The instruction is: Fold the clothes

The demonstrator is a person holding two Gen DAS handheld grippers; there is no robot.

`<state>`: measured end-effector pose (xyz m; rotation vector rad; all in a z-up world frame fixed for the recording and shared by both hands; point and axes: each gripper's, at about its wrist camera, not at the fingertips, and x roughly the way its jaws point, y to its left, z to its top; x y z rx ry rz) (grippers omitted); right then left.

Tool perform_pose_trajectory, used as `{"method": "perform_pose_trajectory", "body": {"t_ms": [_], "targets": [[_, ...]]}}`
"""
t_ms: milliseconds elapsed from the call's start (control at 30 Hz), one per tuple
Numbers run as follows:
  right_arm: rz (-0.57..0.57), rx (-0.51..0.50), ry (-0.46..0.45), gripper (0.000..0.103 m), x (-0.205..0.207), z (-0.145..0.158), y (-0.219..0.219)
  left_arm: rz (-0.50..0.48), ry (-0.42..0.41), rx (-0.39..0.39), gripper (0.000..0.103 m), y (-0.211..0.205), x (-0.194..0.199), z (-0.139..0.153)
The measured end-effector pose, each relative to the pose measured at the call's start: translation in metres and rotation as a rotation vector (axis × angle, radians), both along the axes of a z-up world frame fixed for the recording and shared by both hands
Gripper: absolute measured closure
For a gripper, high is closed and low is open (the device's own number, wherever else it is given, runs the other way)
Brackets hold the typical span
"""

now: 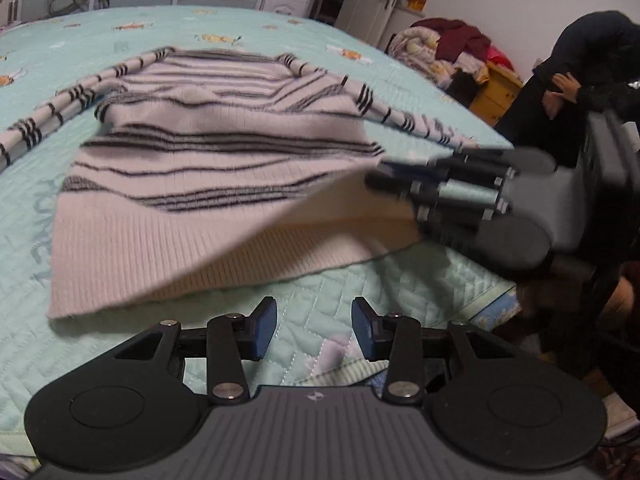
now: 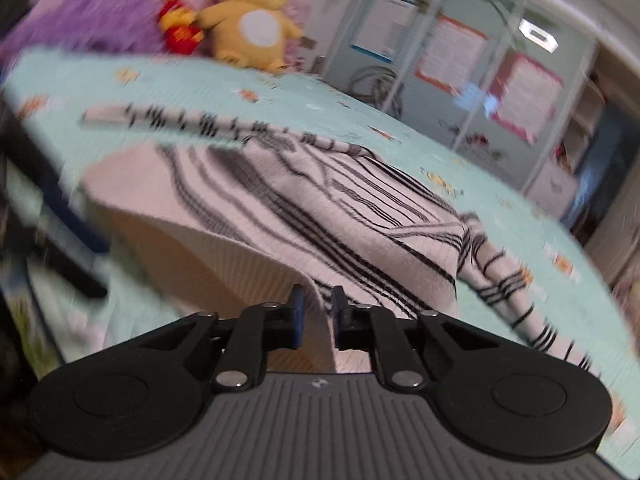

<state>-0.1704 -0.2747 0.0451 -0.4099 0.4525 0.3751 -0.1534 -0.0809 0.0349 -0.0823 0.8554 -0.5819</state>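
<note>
A: Where does the sweater [image 1: 224,160] lie?

B: Spread on the bed [image 1: 60,48], filling the middle of the left wrist view, sleeves out toward the upper left and right. Its lower right hem corner is raised off the quilt.

A: Who has it?

B: The right gripper [image 2: 317,312]. Its jaws are nearly closed, pinching the ribbed hem between the pads. The left gripper [image 1: 314,328] stands about half open over bare quilt at the bottom of its frame, holding nothing.

A: How will the sweater handle?

B: It looks like a soft, light, limp knit; it sags where unsupported. The thicker ribbed hem seems the best hold, probably the lower left corner for the free gripper.
</note>
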Motion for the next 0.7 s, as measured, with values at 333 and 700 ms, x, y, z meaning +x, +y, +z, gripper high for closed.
{"method": "perform_pose_trajectory", "body": {"t_ms": [333,700], "targets": [[-0.059,0.051,-0.002,0.099,0.02,-0.001,-0.008,0.246,0.18,-0.171,0.06,0.029,0.021,-0.021],[-0.061,0.097,-0.028,0.099,0.023,0.01,-0.002,0.455,0.22,-0.402,0.078,0.042,0.029,-0.043]]}}
